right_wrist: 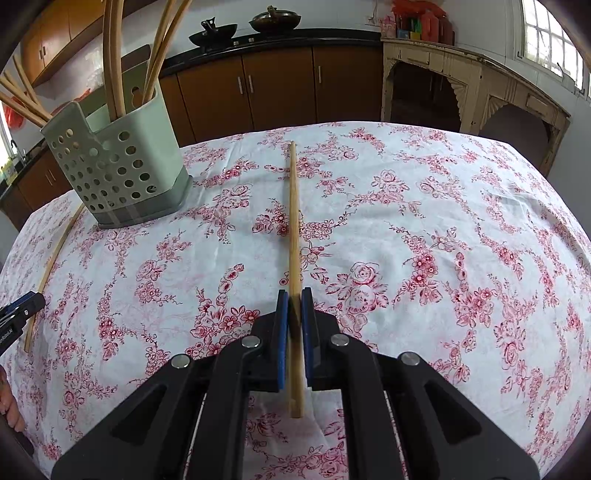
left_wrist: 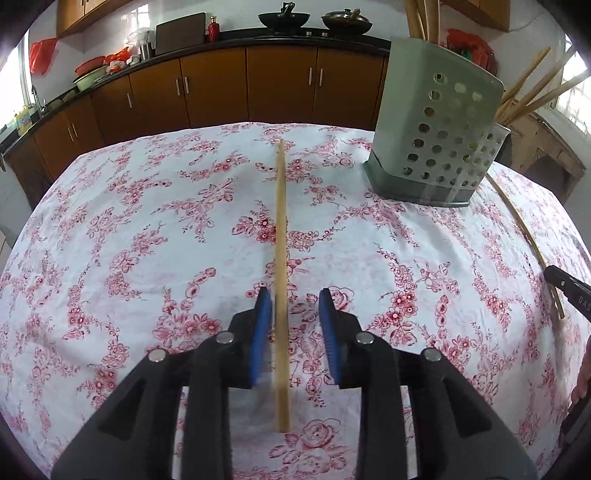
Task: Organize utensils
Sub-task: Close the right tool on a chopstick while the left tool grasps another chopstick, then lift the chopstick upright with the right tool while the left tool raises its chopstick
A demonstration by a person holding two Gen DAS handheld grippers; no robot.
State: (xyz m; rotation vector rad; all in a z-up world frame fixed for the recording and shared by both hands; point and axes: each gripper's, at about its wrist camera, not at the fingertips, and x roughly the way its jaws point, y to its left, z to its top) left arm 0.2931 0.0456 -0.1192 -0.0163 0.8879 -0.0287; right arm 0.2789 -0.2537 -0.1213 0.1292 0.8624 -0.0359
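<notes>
We find several chopsticks already standing in the perforated holder, upper left. The right gripper pinches one chopstick; the left gripper sits spread around another chopstick, ungripped. Both remain outside the holder.

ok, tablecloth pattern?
White tablecloth with red-pink flower print; clearest in the right wrist view.

Home kitchen; cabinets, woks
</notes>
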